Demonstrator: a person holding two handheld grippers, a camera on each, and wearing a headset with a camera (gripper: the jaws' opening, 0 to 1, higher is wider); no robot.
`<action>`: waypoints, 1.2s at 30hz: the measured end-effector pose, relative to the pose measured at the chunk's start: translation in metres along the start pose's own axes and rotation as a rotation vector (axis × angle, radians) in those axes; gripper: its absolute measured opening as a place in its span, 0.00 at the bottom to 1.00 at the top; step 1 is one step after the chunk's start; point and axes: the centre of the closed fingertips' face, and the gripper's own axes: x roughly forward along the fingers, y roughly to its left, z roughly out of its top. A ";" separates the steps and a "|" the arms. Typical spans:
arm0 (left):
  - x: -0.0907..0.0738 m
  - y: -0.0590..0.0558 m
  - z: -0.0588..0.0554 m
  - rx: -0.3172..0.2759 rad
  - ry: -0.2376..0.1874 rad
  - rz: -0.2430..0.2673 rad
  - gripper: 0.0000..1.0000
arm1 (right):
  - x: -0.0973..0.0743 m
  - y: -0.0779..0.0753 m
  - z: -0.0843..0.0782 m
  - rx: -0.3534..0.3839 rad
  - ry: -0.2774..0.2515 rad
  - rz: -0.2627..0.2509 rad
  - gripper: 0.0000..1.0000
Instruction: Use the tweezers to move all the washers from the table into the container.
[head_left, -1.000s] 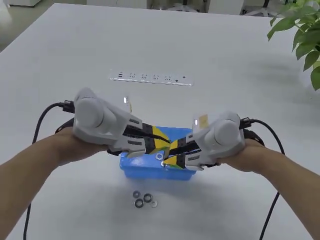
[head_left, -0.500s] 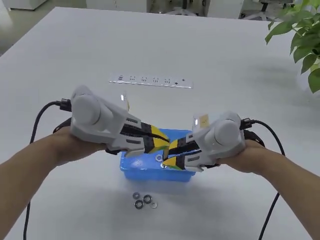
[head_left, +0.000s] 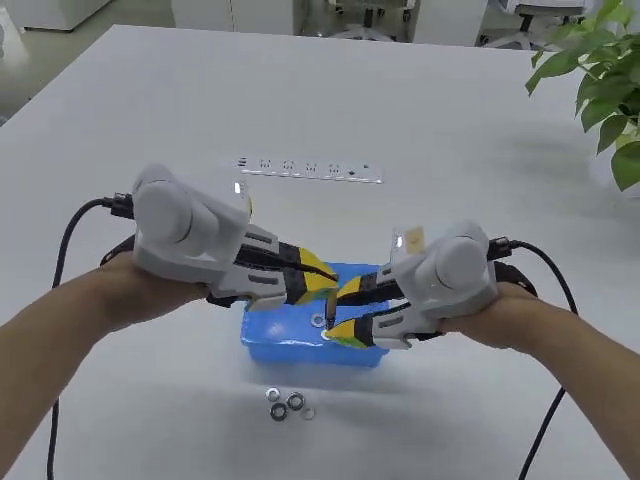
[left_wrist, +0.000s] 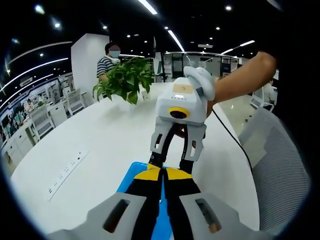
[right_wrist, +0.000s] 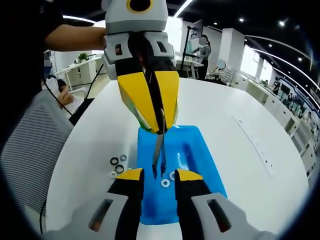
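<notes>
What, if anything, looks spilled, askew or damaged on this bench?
Nothing stands out. The blue container sits flat on the table. The loose washers lie in a small cluster beside it, and the tweezers, held in the left gripper, point down into it.

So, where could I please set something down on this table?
The table is bare beyond the power strip and between it and the blue container. It is crowded over the container, where the left gripper and right gripper meet, and at the washers on its near side.

Above container (head_left: 285, 338): left gripper (head_left: 322, 282), right gripper (head_left: 341, 313); washers (head_left: 288, 404) nearby.
</notes>
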 end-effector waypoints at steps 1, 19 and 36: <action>0.000 0.000 0.000 -0.001 0.000 -0.001 0.05 | -0.001 0.000 0.000 0.003 0.000 -0.002 0.27; -0.014 -0.012 0.008 0.008 0.003 0.008 0.05 | -0.029 0.011 0.000 0.089 -0.028 -0.057 0.46; -0.027 -0.022 0.014 0.013 -0.011 0.028 0.05 | -0.050 0.022 -0.007 0.128 -0.030 -0.126 0.65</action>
